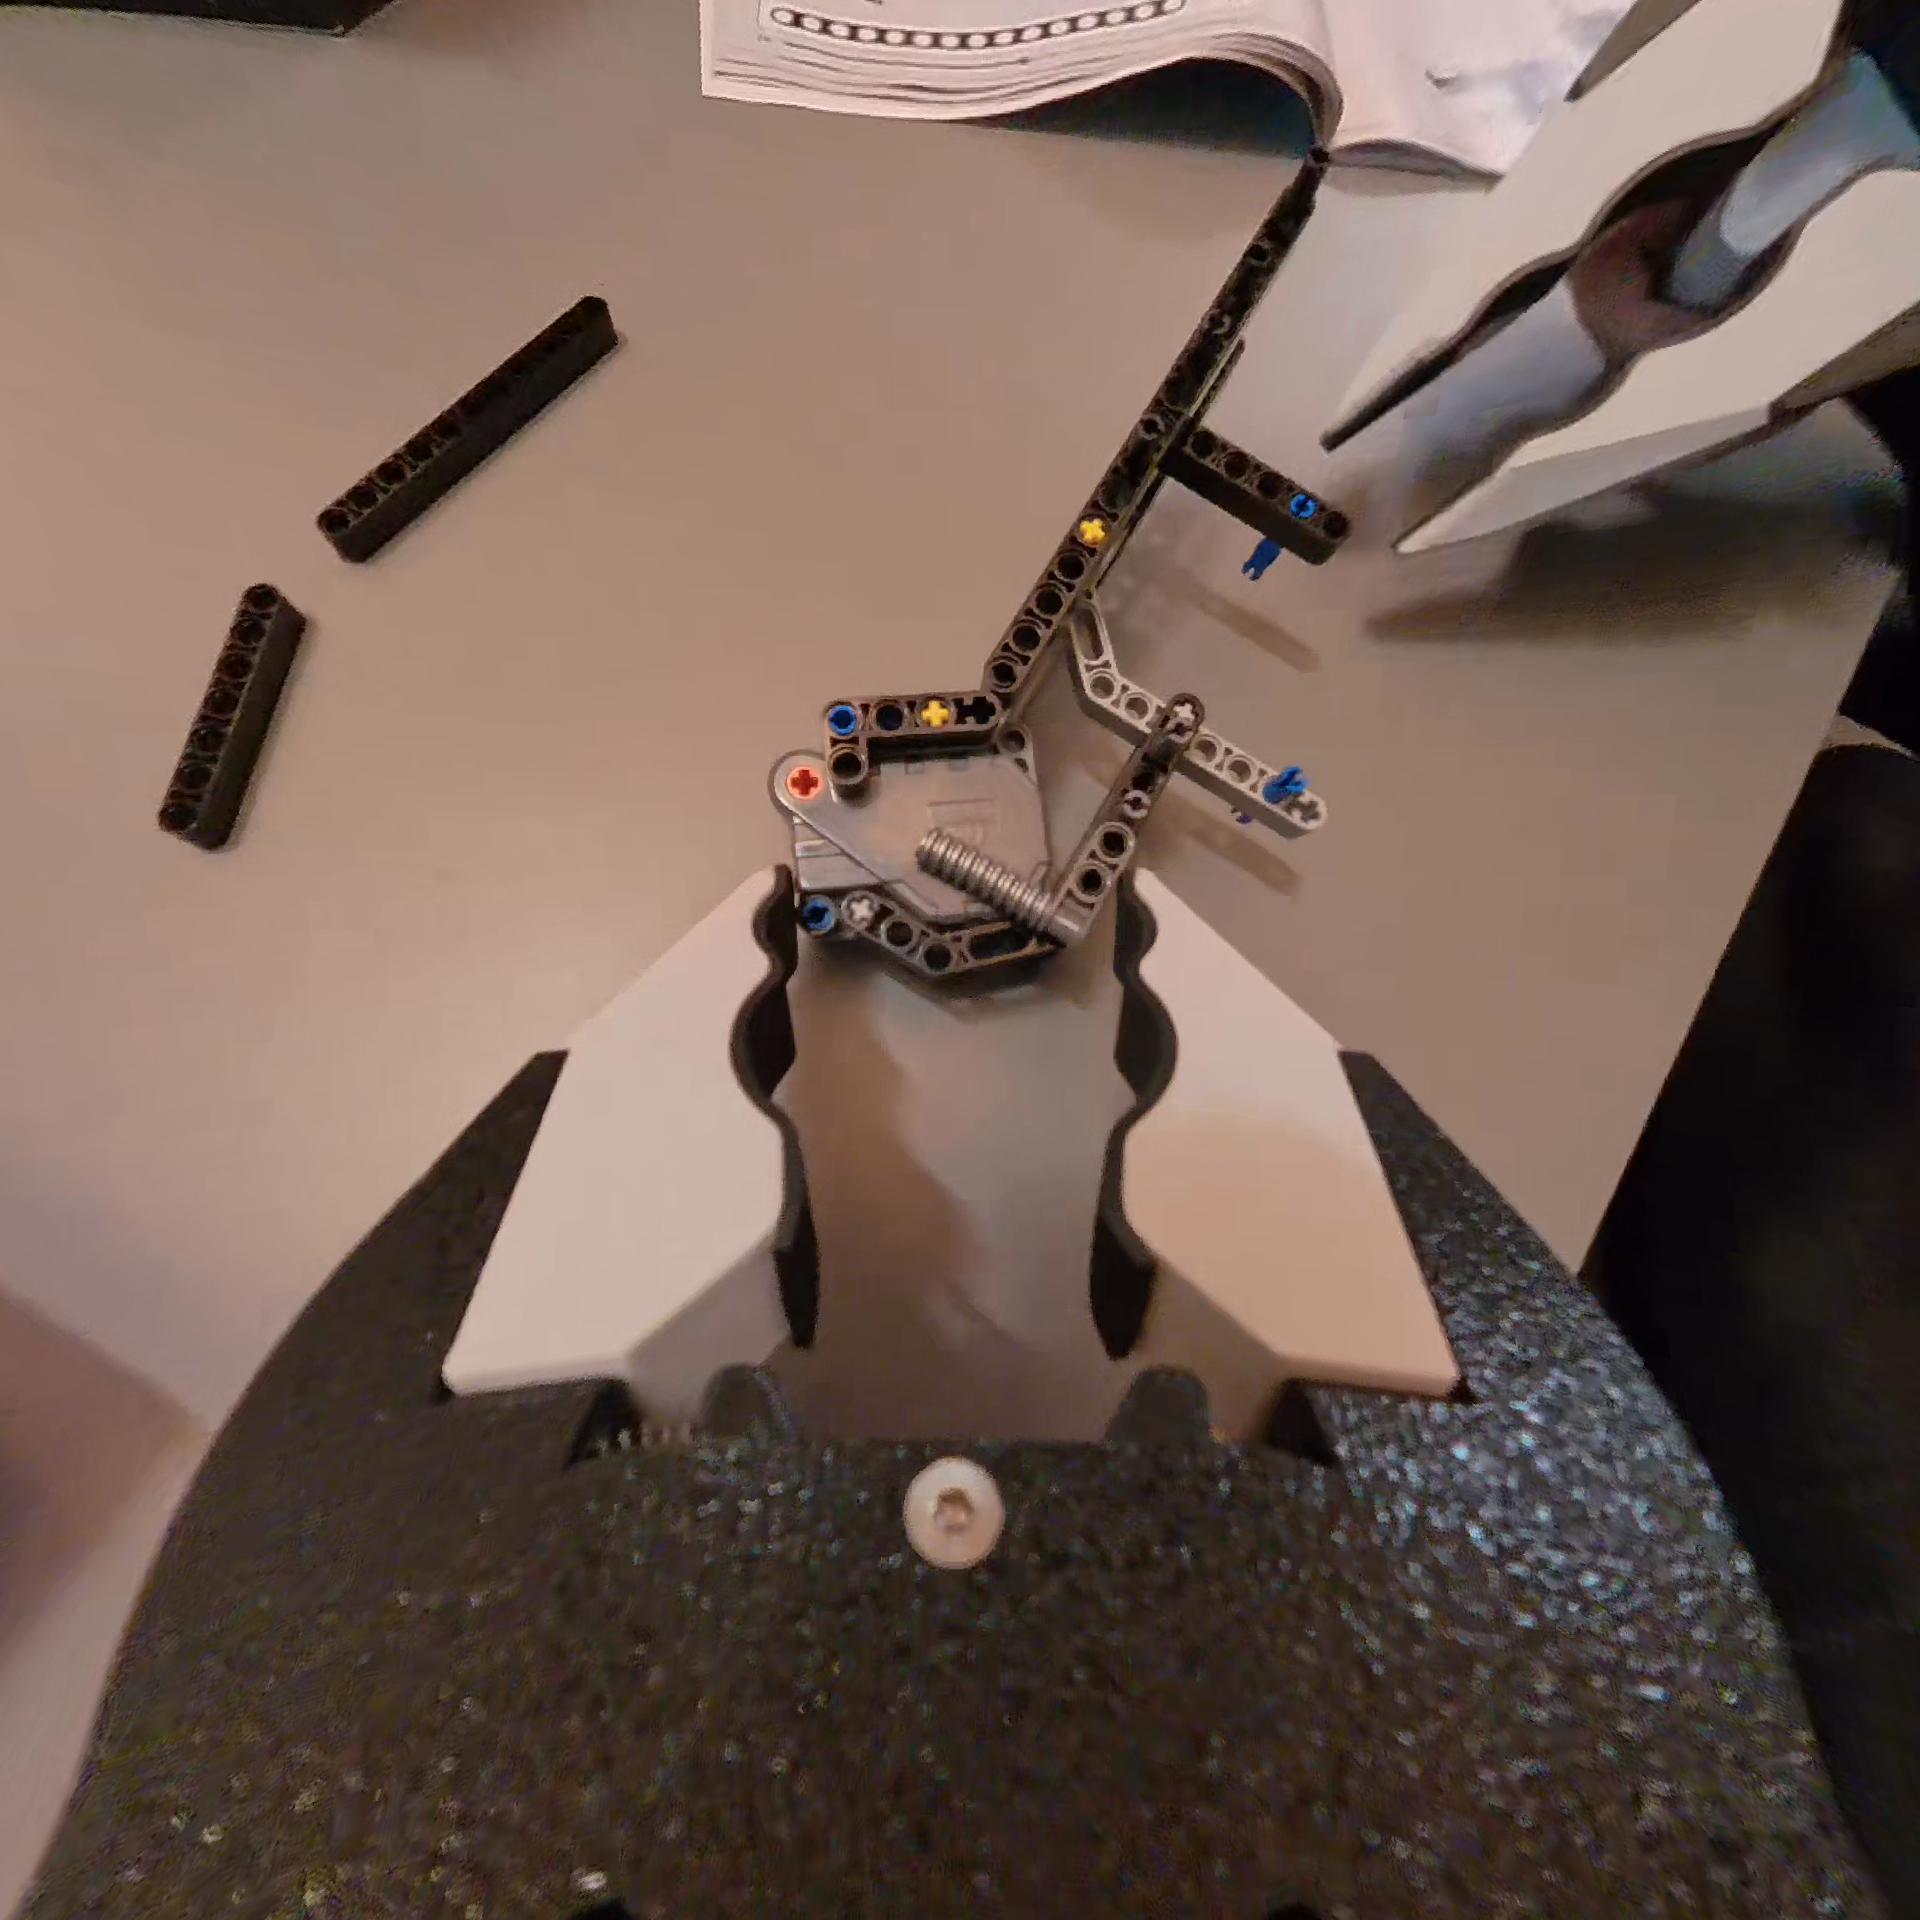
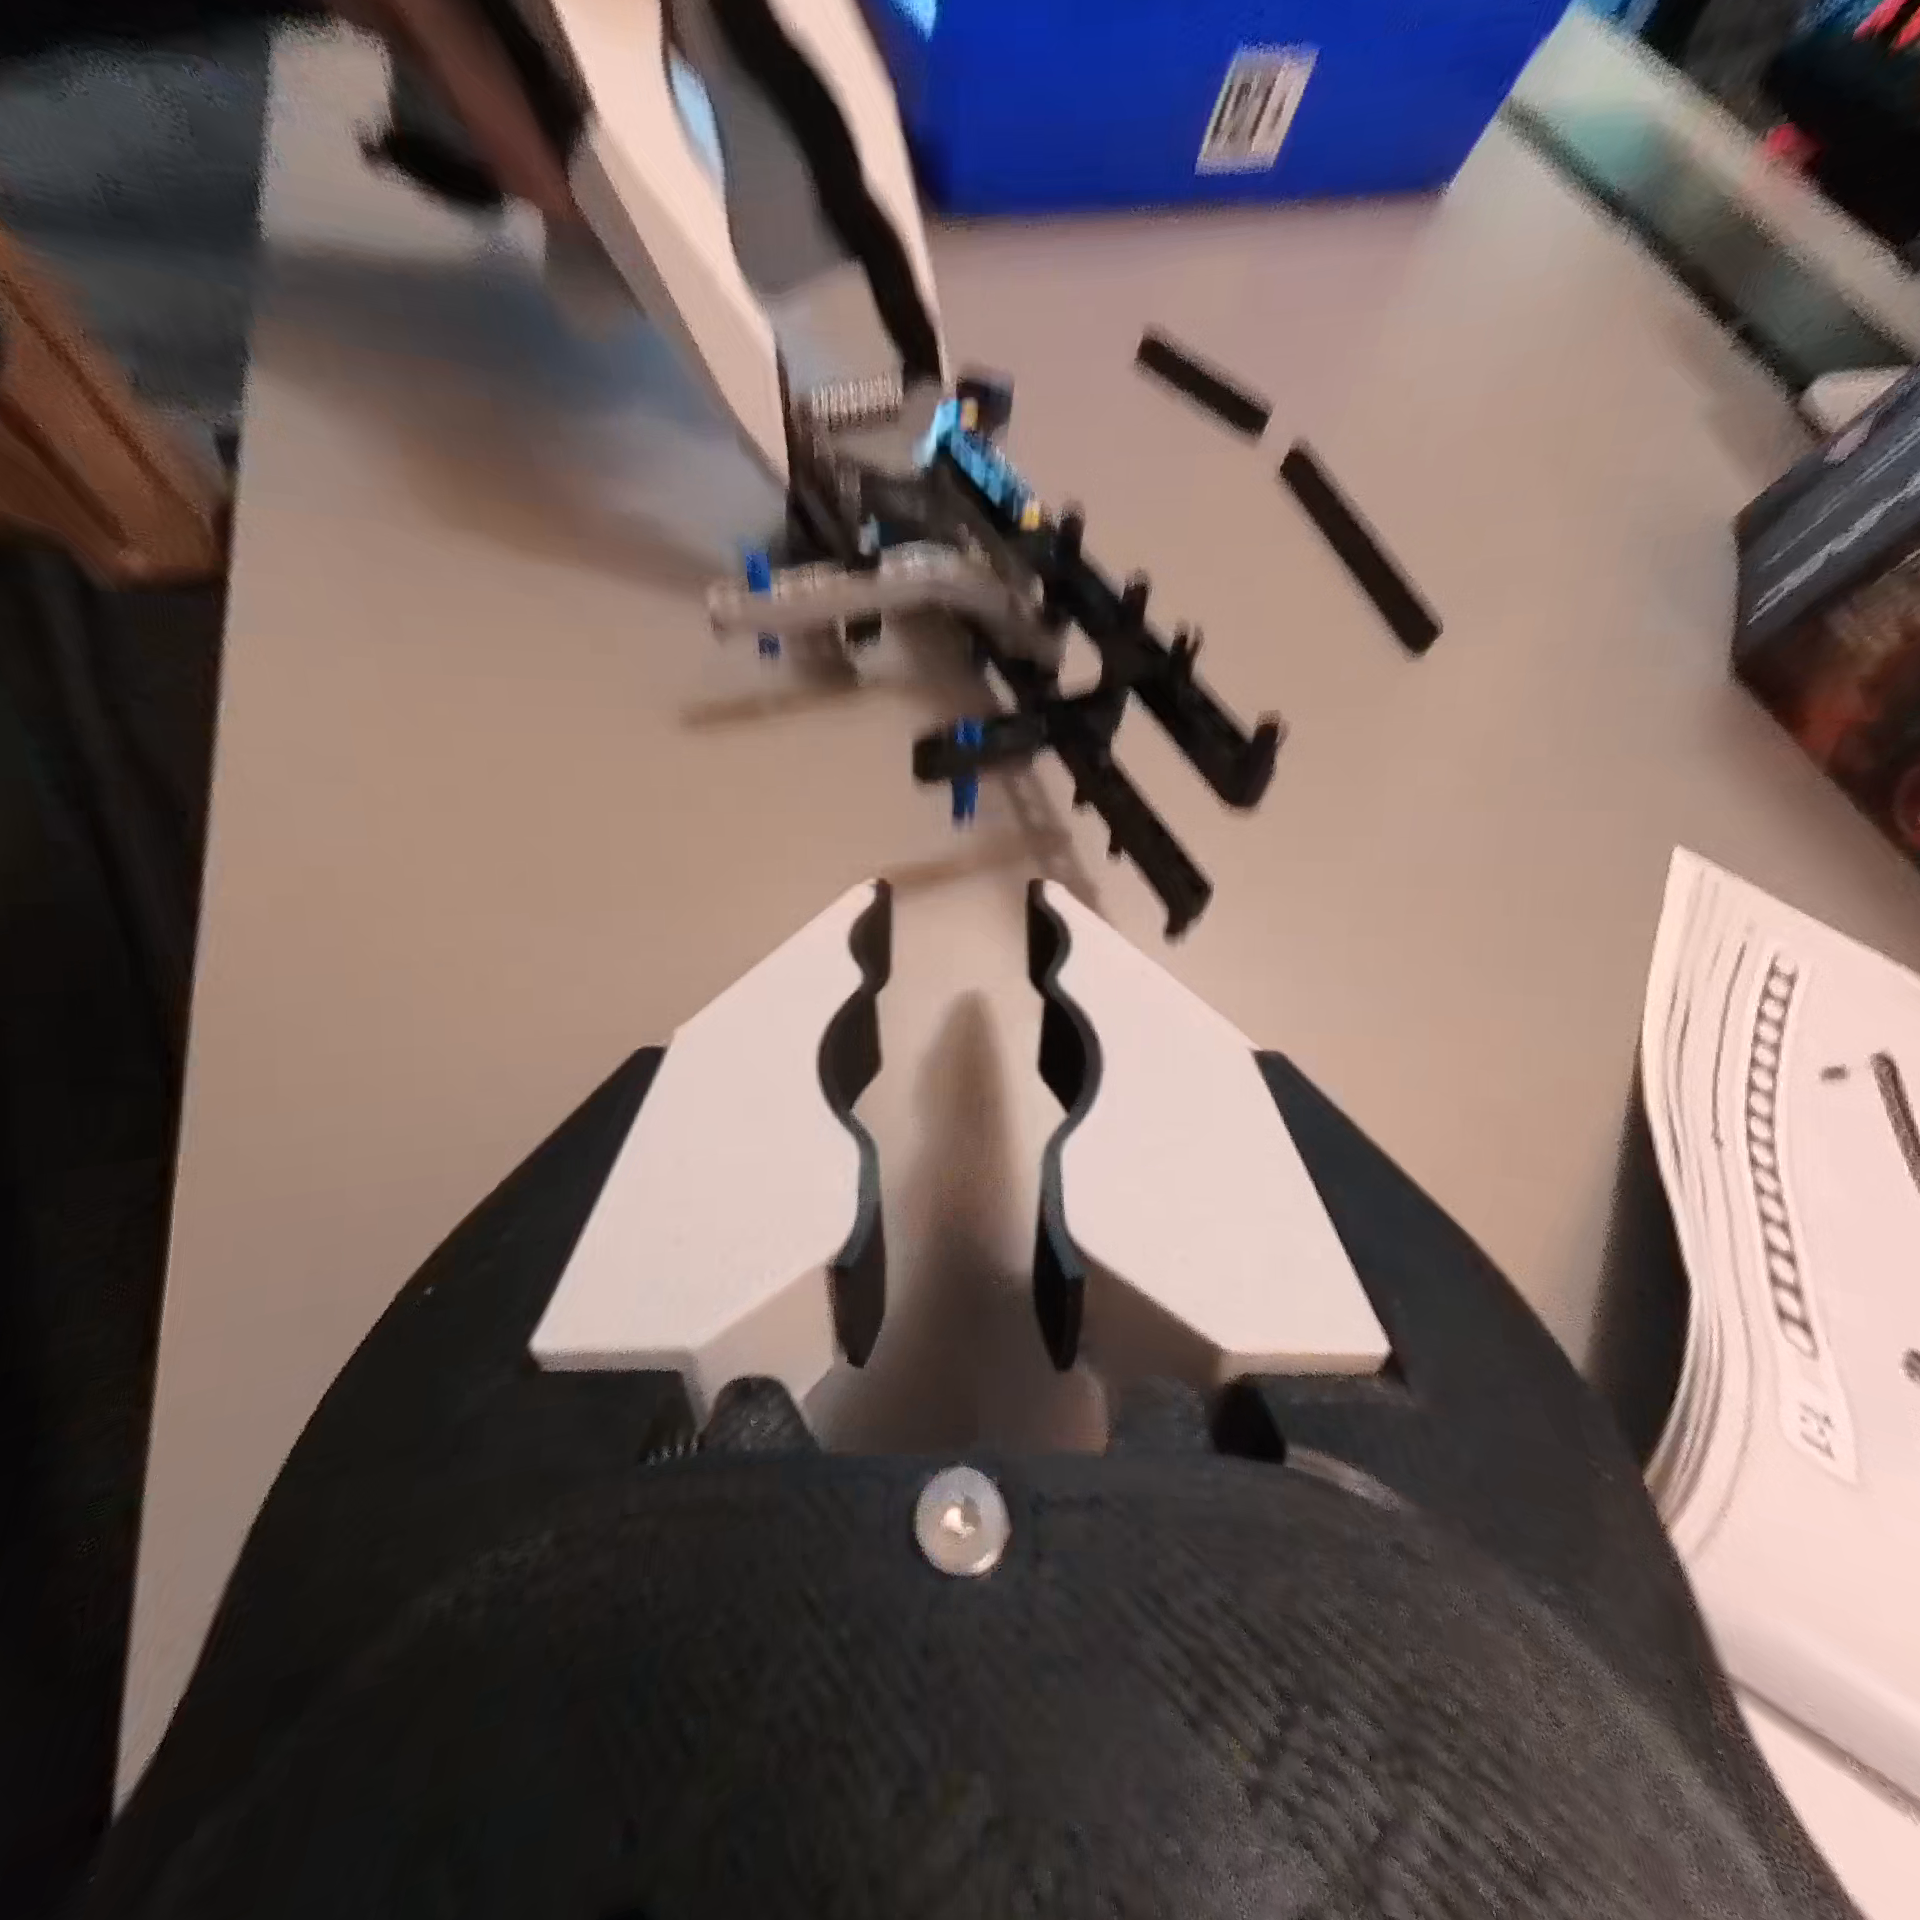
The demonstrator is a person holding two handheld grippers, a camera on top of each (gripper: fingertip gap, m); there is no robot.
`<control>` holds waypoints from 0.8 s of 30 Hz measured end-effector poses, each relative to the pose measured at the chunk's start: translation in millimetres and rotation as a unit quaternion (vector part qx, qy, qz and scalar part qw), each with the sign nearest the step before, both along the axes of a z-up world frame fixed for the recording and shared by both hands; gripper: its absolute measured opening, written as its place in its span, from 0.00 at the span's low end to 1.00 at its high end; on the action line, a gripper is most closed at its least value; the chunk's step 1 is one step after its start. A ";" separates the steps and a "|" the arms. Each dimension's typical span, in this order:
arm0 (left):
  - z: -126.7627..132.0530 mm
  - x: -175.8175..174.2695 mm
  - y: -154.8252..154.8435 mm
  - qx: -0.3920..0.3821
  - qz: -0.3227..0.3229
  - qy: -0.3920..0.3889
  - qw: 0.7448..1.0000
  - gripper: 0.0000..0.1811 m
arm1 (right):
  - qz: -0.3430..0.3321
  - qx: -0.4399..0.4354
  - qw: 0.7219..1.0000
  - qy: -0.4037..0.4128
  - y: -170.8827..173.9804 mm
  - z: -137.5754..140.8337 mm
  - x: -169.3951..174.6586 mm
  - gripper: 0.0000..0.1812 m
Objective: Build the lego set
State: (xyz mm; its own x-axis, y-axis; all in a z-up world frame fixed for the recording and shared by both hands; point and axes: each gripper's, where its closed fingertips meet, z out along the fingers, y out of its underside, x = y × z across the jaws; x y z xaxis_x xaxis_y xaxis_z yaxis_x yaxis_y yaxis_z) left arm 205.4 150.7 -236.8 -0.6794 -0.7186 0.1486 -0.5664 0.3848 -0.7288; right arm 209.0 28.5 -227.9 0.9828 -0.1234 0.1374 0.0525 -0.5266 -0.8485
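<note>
Left gripper (image 1: 951,914): fingers clenched on the near end of the lego assembly (image 1: 935,831), at its grey block, which carries a small metal spring (image 1: 982,878). The contact is seen in the left wrist view; it is confirmed in the right wrist view, where the same gripper (image 2: 862,416) is seen at the far left, gripping the assembly (image 2: 987,613) by its far end. The whole right wrist view is motion-blurred.

From the grey block, a long black beam (image 1: 1164,416) is seen running far-right toward the instruction booklet (image 1: 997,52). A short black beam (image 1: 1262,494) with a blue pin branches off it to the right. A light grey angled beam (image 1: 1195,738) with another blue pin sits just right of the block. Whether the assembly is lifted off the counter (image 1: 727,364) or resting on it cannot be told.

Right gripper (image 2: 958,894): fingers released, parted with a clear gap, nothing held between them. It is placed just near of the assembly's black beams, apart from them. In the left wrist view it (image 1: 1361,488) is seen at the far right, blurred, close to the short black beam.

Two loose black beams lie on the counter left of the assembly, well apart from it: a longer one (image 1: 468,431) and a shorter one (image 1: 231,717). A blue box (image 2: 1195,94) stands at the far edge in the right wrist view.
</note>
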 end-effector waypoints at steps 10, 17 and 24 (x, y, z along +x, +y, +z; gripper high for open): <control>1.7 -1.1 -30.3 -0.037 -0.015 -0.030 0.999 0.31 | -0.024 -0.070 0.995 -0.069 23.9 -19.4 1.0 0.14; 1.0 -0.8 -34.5 -0.048 -0.013 -0.044 0.998 0.31 | -0.032 -0.075 0.991 -0.107 24.3 -18.5 6.3 0.15; 7.4 -1.3 -33.1 -0.067 -0.008 -0.054 0.996 0.32 | -0.012 -0.102 0.992 -0.079 8.5 -14.1 -0.8 0.16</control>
